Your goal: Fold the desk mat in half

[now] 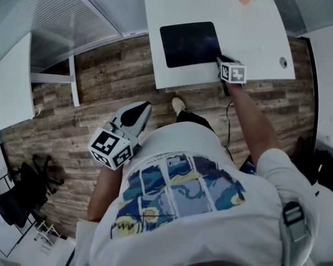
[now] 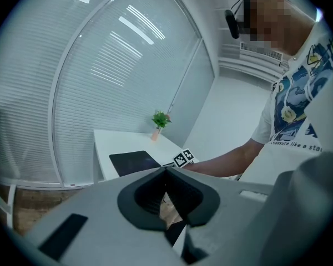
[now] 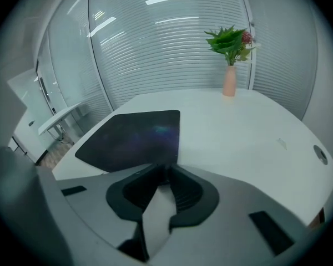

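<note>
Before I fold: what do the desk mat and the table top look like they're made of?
The desk mat is dark, thin and lies flat, with a faint sheen in the right gripper view. It is probably leatherette or a rubbery sheet; I cannot tell which. The table top is white, smooth and evenly matte, likely laminate or painted board.

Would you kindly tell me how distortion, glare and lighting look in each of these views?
Head view: wide-angle, the white desk has bowed edges, light even. Left gripper view: strong fisheye, light streaks glare on the blinds, black corners. Right gripper view: same fisheye, a faint sheen on the desk mat.
</note>
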